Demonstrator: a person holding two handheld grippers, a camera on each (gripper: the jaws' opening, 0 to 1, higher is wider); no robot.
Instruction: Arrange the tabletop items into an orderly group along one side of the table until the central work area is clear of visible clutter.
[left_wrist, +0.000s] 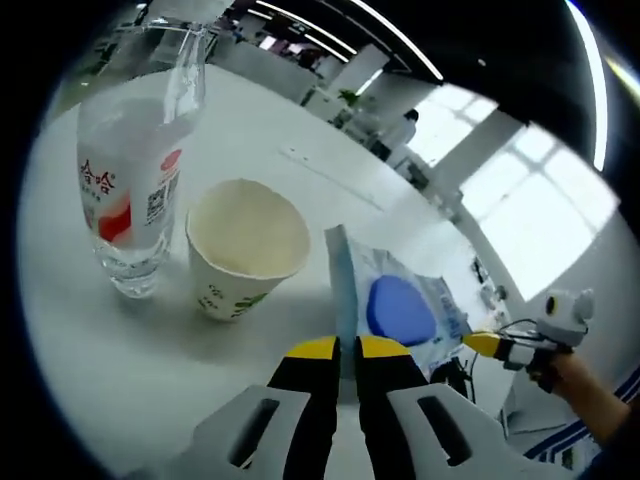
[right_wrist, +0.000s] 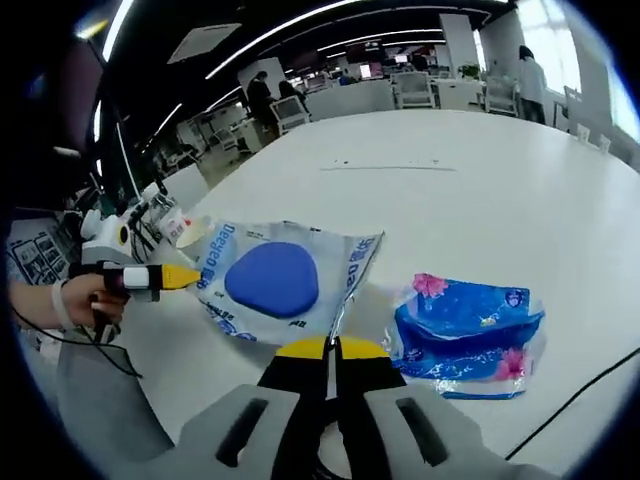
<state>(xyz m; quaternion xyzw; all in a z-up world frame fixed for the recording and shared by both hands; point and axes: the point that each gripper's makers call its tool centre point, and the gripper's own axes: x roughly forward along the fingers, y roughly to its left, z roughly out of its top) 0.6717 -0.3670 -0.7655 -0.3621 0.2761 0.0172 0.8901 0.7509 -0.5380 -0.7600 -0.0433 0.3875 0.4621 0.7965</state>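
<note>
Wet-wipe pack: flat, translucent plastic pouch w/ blue oval lid, held up off the white table by two edges; seen edge-on in left gripper view.
Left gripper: yellow-tipped black jaws clenched on the pouch's near edge, pouch film pinched between tips. Seen from right gripper view at pouch's left corner, gripped by a person's hand.
Right gripper: jaws pressed together on pouch's lower edge; thin film caught between yellow tips. Also seen in left gripper view, at pouch's far side, w/ hand behind it.
Paper cup: white, green print, open-topped, upright on table, just beside pouch.
Water bottle: clear plastic, red-and-white label, upright, next to cup, close but whether touching cannot be told.
Tissue packet: blue soft pack w/ pink flower print, lying flat on table, near pouch's lower right, apart from it.
Cable: dark cord across table corner by tissue packet.
Background: office desks, chairs, ppl standing far off; ceiling strip lights.
</note>
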